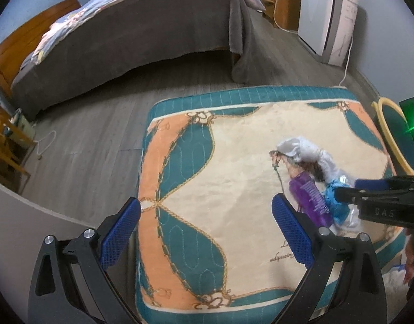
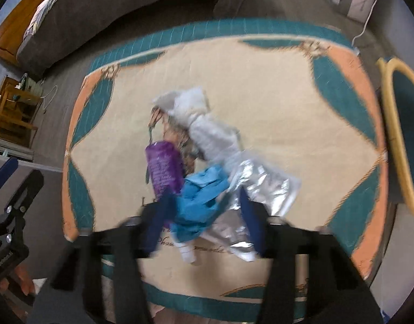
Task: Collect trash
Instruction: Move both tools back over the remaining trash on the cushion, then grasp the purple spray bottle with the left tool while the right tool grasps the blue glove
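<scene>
A small heap of trash lies on the quilted teal, peach and cream mat [image 1: 234, 140] [image 2: 261, 81]. It holds a crumpled white tissue [image 1: 301, 148] [image 2: 201, 118], a purple wrapper [image 1: 309, 197] [image 2: 163, 167], a blue crumpled wrapper [image 1: 332, 202] [image 2: 204, 183] and a silver foil packet [image 2: 271, 189]. My right gripper [image 2: 204, 195] [image 1: 342, 191] points steeply down onto the heap. Its pads sit close together against the blue wrapper and the foil edge, though the picture is blurred. My left gripper [image 1: 206, 201] hangs wide open over the mat, left of the heap, with nothing between its fingers.
A bed with a grey cover [image 1: 142, 35] stands beyond the mat. A white appliance [image 1: 323, 19] and a wooden cabinet [image 1: 282, 2] are at the back right. A wooden rack [image 1: 7, 145] is at the left, a yellow-rimmed chair [image 1: 390, 135] at the right.
</scene>
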`<act>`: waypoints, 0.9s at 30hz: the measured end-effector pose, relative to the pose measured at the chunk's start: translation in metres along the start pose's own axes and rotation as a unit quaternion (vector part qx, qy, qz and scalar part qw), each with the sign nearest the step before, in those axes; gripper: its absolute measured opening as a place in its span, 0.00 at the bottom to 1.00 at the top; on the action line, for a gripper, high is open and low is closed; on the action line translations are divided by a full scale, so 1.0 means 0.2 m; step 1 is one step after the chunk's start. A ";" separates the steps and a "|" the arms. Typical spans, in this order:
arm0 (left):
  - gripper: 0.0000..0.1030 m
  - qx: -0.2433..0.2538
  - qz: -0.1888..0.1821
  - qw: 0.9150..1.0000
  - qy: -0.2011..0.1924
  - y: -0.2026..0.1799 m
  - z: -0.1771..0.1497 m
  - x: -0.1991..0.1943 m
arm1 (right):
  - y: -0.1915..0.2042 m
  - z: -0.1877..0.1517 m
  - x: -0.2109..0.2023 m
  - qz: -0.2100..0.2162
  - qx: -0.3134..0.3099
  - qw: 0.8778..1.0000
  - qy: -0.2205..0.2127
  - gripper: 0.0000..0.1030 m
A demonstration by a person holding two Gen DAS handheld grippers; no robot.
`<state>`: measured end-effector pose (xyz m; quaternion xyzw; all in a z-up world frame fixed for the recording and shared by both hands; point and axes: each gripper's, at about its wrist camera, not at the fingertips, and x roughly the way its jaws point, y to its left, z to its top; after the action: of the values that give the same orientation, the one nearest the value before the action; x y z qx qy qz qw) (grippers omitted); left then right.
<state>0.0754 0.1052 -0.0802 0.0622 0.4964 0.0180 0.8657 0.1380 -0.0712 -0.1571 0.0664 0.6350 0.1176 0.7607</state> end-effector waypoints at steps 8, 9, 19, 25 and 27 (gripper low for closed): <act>0.94 0.006 -0.034 0.999 0.016 -0.12 0.00 0.04 | -0.05 0.05 -0.27 0.024 -0.016 0.999 -0.026 0.13; 0.94 0.007 -0.040 0.999 0.019 -0.15 0.00 0.05 | -0.06 0.06 -0.33 0.020 -0.025 0.999 -0.037 0.13; 0.91 -0.029 -0.097 0.993 0.065 -0.44 -0.06 0.30 | -0.26 0.08 -0.48 -0.022 -0.042 0.995 -0.089 0.13; 0.69 -0.021 -0.107 0.990 0.084 -0.55 -0.10 0.41 | -0.31 0.08 -0.50 -0.028 -0.049 0.994 -0.094 0.13; 0.59 -0.010 -0.108 0.991 0.083 -0.58 -0.11 0.43 | -0.32 0.08 -0.50 -0.032 -0.051 0.994 -0.094 0.13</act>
<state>0.0967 0.0003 -0.1782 -0.0020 0.5702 -0.0657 0.8189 0.1437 -0.1593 -0.0752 0.0185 0.5553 0.1185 0.8230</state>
